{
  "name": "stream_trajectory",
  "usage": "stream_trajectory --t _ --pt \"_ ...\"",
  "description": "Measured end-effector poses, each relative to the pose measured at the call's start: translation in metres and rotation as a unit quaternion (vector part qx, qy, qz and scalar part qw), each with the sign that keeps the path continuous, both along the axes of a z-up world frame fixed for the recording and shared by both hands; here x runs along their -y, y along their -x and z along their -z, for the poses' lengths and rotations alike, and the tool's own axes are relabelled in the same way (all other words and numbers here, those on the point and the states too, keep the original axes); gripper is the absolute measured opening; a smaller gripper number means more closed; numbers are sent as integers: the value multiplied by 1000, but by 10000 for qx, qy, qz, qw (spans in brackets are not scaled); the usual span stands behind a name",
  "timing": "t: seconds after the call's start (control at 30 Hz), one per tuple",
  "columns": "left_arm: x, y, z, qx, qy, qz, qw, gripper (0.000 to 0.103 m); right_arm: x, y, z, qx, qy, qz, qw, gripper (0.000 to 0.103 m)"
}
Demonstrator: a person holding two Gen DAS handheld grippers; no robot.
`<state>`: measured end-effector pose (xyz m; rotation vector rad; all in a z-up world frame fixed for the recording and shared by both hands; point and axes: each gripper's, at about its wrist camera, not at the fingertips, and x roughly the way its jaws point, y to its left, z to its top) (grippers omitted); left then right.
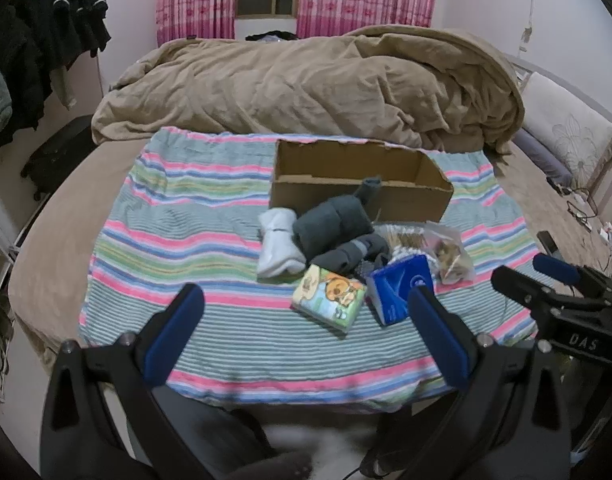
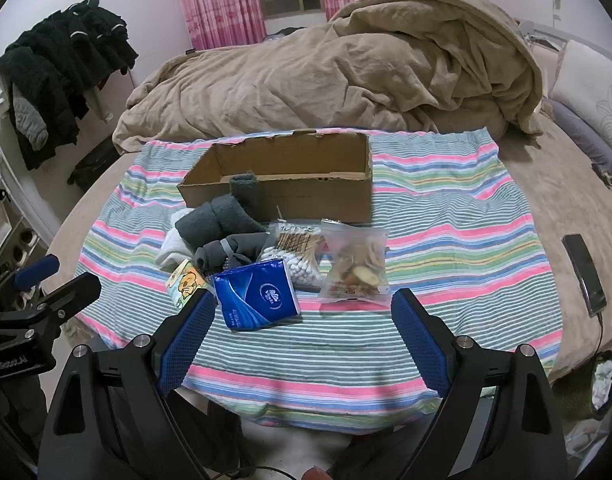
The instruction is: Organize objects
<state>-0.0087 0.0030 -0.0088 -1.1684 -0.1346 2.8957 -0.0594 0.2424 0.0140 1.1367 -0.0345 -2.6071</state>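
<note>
Both the left gripper [image 1: 306, 312] and right gripper [image 2: 304, 320] hang spread wide and empty over the striped cloth's [image 2: 446, 240] near edge. Bare cloth flanks a central cluster: blue tissue pack [image 2: 258, 294], cartoon pack [image 1: 329, 298], snack bag [image 2: 356, 266], cotton swabs [image 2: 296, 252], rolled socks [image 1: 332, 226], possibly touching the cardboard box [image 2: 282, 176] behind.

Home bedroom: bed [image 2: 546, 216] with rumpled tan blanket [image 2: 346, 72], pink curtains [image 2: 218, 4] on window, dark clothes [image 2: 62, 72] hung at left wall.
</note>
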Motion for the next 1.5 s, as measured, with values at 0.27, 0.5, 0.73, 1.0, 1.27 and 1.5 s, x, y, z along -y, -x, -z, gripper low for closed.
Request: stream_trajectory --t 0.27,0.5,0.73,1.0,1.27,1.5 --pt "1 2 2 73 -193 60 9998 102 0 0 0 -5 4 -5 10000 92" --pt "-1 3 1 93 -10 -9 10000 102 0 0 -1 -8 6 -1 10000 92" --pt "6 3 2 126 -200 -67 9997 102 -1 0 -1 -8 11 -8 10000 92" --pt "2 3 1 124 -113 -44 9998 102 -1 0 -1 -7 11 1 10000 92" --pt "1 2 1 110 -115 -24 9999 102 -3 3 0 -1 29 12 10000 92" --pt "-1 4 1 117 -139 20 9998 102 -3 3 0 -3 26 18 10000 92"
